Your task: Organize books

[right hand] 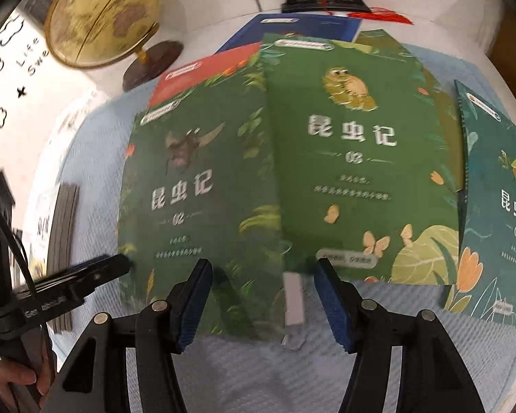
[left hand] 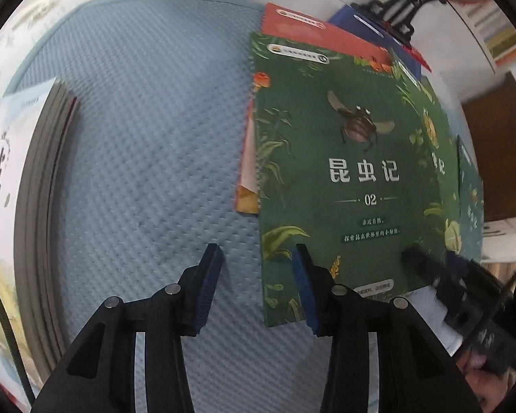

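Hovering with both tongs apart and empty: my left gripper [left hand: 258,258] straddles the beetle book [left hand: 344,172] edge, my right gripper [right hand: 263,275] ahead of book 03 [right hand: 354,158], ready to gather.

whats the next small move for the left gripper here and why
Probably slide the left gripper sideways onto the near edge of the green 02 book and close. Its jaws are open with nothing between them, one finger over the blue mat, the other already over the cover. That book lies on top of the fanned pile, so it seems free to lift.
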A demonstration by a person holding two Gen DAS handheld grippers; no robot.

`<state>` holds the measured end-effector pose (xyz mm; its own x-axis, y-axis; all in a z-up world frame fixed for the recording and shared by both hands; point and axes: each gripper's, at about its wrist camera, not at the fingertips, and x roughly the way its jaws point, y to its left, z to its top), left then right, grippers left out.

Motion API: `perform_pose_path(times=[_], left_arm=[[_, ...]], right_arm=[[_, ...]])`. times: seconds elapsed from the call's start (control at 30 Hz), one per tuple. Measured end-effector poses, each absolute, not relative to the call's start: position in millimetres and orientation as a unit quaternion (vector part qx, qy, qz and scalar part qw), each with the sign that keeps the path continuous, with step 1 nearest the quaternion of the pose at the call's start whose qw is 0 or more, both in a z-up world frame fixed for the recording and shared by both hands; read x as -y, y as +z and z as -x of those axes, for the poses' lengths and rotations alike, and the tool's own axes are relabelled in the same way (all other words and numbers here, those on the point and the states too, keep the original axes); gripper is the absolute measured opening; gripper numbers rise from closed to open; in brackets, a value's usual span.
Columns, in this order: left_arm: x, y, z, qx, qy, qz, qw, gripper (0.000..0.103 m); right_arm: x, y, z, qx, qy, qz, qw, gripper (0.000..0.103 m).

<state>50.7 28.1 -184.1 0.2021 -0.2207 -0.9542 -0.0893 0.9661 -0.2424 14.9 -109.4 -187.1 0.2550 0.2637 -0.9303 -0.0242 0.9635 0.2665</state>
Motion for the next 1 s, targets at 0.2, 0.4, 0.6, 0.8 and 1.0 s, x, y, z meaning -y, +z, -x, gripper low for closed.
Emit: perform_pose_path(times=[0.2,0.4,0.6,0.8,1.0], left_arm=[[-28.6,-184.6,-37.2,-0.641,-0.056,0.146,0.751,0.04],[-31.6,-187.4,-20.4,-0.647,-0.087,0.167,0.739,0.032],[-64.7,-193.9,-14.6,-0.641,-0.073,0.243,0.724,0.032],[-44.0,-192.9,-23.2,-0.64,-0.089,0.223,0.73,0.032],[-56.5,-189.4,-31.1,-0.634,-0.07,0.206,0.742,0.033]], right_arm=[[98.4,-193.0,1.2,-0.589,0.161,-0.151,0.777,0.061],[82.8,-197.1,12.6,-0.614,0.225,-0.167,0.738,0.051],[157.1,-185.0,25.3,-0.594,0.137,-0.195,0.768,0.051],[177.6,-202.8,-2.6,-0.607,0.113,-0.258,0.743,0.031],[144.7,-208.1,5.7,-0.605,0.134,-0.252,0.743,0.017]])
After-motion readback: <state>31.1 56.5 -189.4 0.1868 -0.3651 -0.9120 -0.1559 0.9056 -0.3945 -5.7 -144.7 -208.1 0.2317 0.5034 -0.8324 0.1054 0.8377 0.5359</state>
